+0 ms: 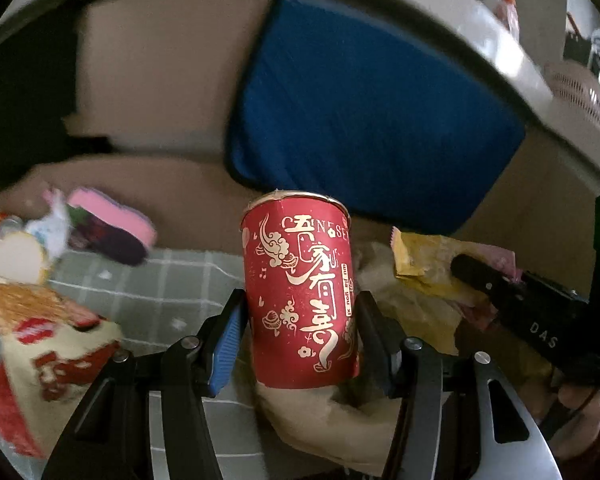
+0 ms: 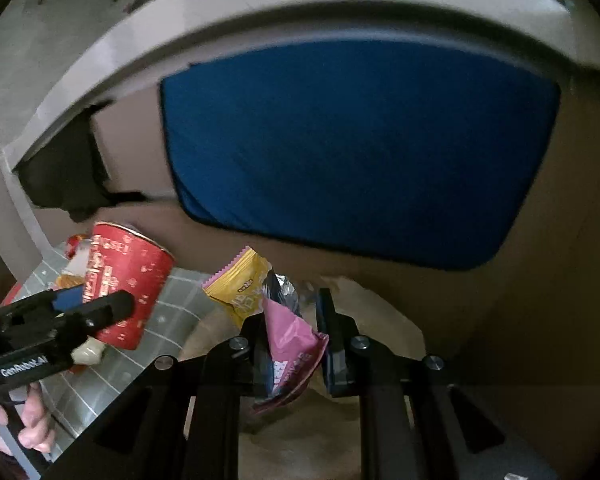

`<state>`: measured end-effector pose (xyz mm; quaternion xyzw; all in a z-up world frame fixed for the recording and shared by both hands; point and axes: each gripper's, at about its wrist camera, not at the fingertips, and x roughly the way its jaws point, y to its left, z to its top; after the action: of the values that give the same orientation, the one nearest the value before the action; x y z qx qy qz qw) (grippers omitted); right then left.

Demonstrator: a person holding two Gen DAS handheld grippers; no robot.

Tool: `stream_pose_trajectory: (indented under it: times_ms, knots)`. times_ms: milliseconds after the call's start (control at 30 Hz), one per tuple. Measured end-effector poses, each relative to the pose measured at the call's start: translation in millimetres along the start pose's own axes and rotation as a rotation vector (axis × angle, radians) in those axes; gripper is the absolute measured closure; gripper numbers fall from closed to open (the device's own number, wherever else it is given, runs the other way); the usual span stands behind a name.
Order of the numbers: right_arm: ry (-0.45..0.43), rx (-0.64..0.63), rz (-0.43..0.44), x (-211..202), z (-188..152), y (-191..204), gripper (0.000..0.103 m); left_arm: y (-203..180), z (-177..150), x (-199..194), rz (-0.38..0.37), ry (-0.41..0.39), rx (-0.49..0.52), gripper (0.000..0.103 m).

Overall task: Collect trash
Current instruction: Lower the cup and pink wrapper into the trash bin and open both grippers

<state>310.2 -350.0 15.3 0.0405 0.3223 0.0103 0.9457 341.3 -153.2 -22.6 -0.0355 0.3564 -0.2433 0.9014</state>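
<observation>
A red paper cup [image 1: 300, 292] printed with gold Chinese characters and cloud motifs stands upright between the fingers of the left gripper [image 1: 300, 320], whose ribbed blue pads [image 1: 225, 344] press its sides; the cylinder tapers slightly toward its base. The right gripper [image 2: 294, 344] is clamped on a crinkled pink foil wrapper [image 2: 292, 344], with a yellow snack packet [image 2: 240, 284] and a scrap of silver foil just behind it. In the right wrist view the left gripper reaches in from the left, a hand [image 2: 24, 424] wrapped round its handle below.

Under both lies a grey-green cloth [image 1: 160, 284] with a pale grid pattern, and a tan paper bag [image 1: 312, 420] sits crumpled beneath the cup. More litter, blurred, gathers at the left: a pink sponge-like block [image 1: 116, 216] and red-and-cream packaging [image 1: 48, 364]. Behind rises a beige sofa [image 1: 164, 80] carrying a soft blue cushion [image 1: 364, 108] and dark fabric [image 1: 24, 96].
</observation>
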Motion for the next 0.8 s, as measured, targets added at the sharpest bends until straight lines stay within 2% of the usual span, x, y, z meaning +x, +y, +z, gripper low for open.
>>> stream_pose_trajectory:
  times_ms: [267, 600, 700, 800]
  knots:
    - [0.063, 0.054, 0.004, 22.9, -15.0, -21.8, 0.087, -12.7, -12.9, 36.3, -0.028, 0.108, 0.008, 0.048]
    - [0.098, 0.075, 0.027, 28.6, -31.7, -28.8, 0.086, -17.5, -17.9, 40.4, -0.030, 0.125, 0.024, 0.047]
    - [0.105, 0.075, 0.029, 32.3, -32.3, -26.2, 0.086, -22.2, -17.5, 48.0, -0.050, 0.143, 0.034, 0.047]
    - [0.114, 0.079, 0.024, 34.4, -33.8, -28.7, 0.085, -23.5, -16.5, 64.8, -0.095, 0.200, 0.042, 0.046]
